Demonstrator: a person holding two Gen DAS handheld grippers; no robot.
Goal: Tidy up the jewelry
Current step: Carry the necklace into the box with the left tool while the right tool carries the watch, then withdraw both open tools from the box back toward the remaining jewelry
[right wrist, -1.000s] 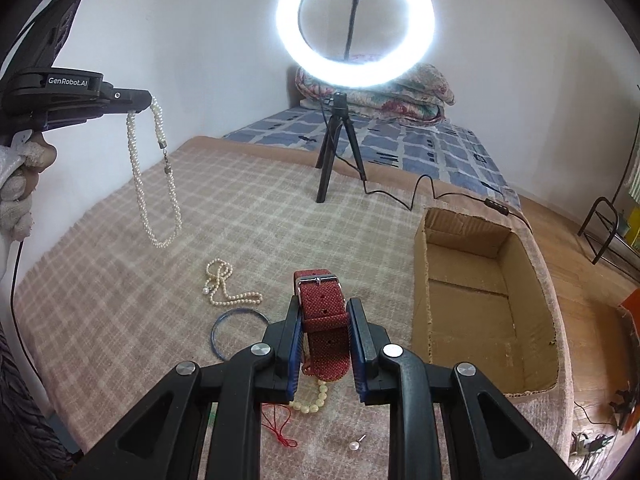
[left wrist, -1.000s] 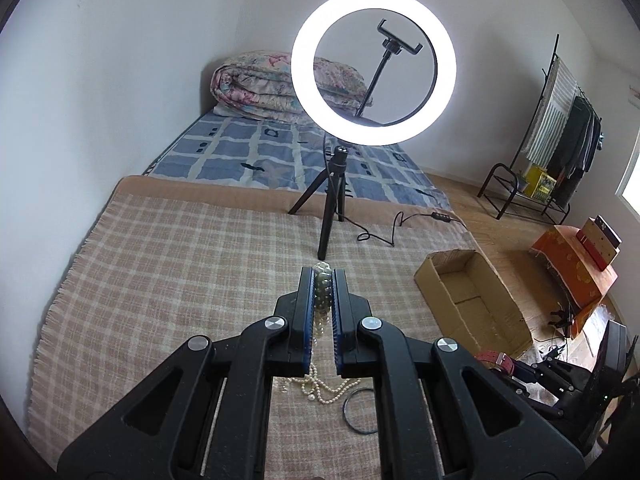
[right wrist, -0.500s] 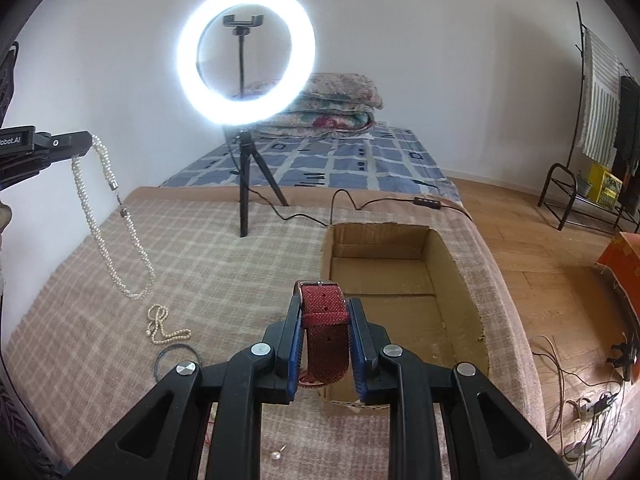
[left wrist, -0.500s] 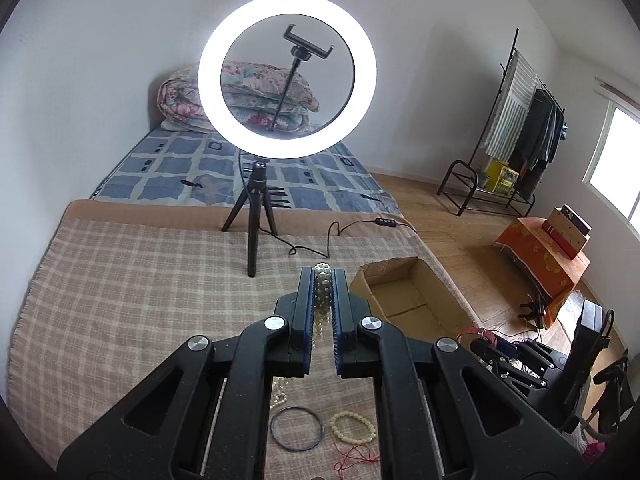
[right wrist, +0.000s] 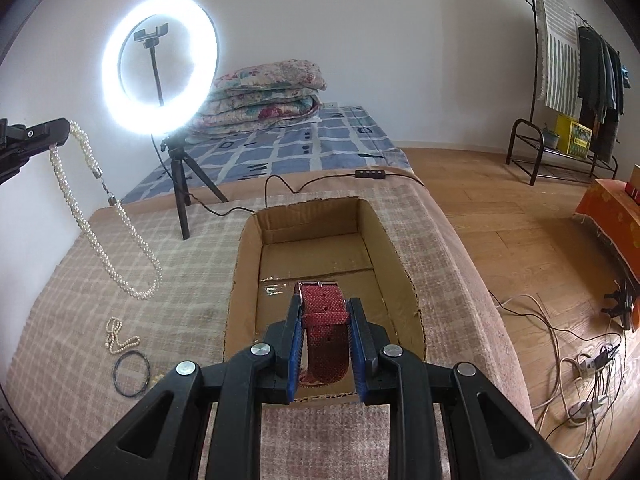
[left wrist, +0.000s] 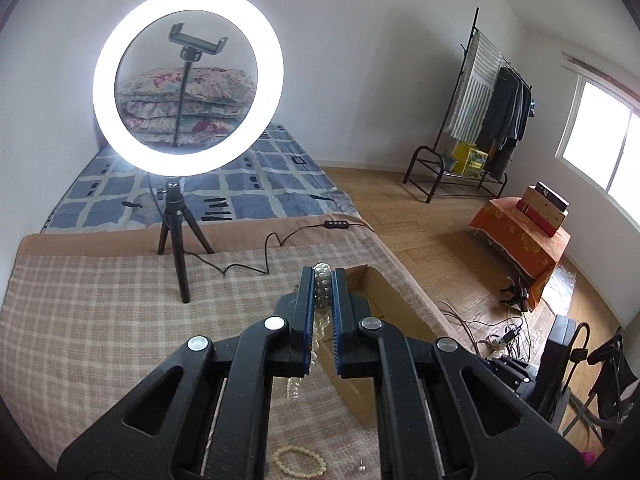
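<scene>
Hovering over the open brown cardboard box (right wrist: 320, 236), the right gripper (right wrist: 324, 344) is clenched on a red woven watch strap with a steel buckle (right wrist: 322, 320), which sits above the box's taped floor. Beside it, the left gripper (left wrist: 322, 316) pinches a long white pearl necklace (right wrist: 100, 216); from the right wrist view the strand dangles free over the checked beige blanket (right wrist: 120, 256), short of the box's near wall. On the blanket lie a small pearl strand (right wrist: 118, 338), a thin dark bangle (right wrist: 131, 372) and a cream bead bracelet (left wrist: 298, 462). Beyond stands a lit white ring light on a black tripod (right wrist: 160, 64). Judging from here, the swinging necklace could snag on the box rim or spill outside if let go early, and its tail might catch the tripod's cable (right wrist: 280, 184).
</scene>
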